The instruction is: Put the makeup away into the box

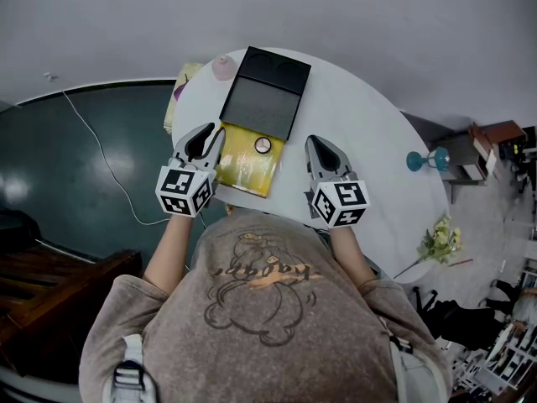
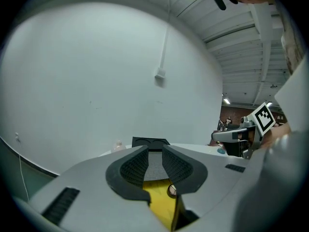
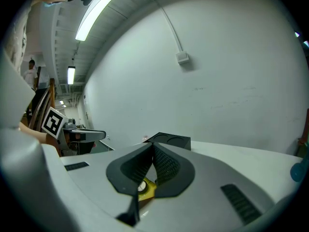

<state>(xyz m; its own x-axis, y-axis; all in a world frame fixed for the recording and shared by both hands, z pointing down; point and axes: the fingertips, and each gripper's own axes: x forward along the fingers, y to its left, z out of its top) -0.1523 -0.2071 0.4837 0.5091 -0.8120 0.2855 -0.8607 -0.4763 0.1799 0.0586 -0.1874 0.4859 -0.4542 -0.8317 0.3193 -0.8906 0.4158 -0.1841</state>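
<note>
No readable text, brand or number anywhere. Lettering on the person's shirt runs upside down, too blurred to read.

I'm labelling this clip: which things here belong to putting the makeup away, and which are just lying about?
Job: black box, yellow case, small round compact on it, perhaps the pink bottle.
Lying about: blue goblet, flowers.

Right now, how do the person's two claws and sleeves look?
Both the left claw and the right claw have light grey bodies with black ribbed pads tapering forward. Each carries a white cube with black square markers. The person wears a grey-brown short-sleeved shirt with a cartoon print.
</note>
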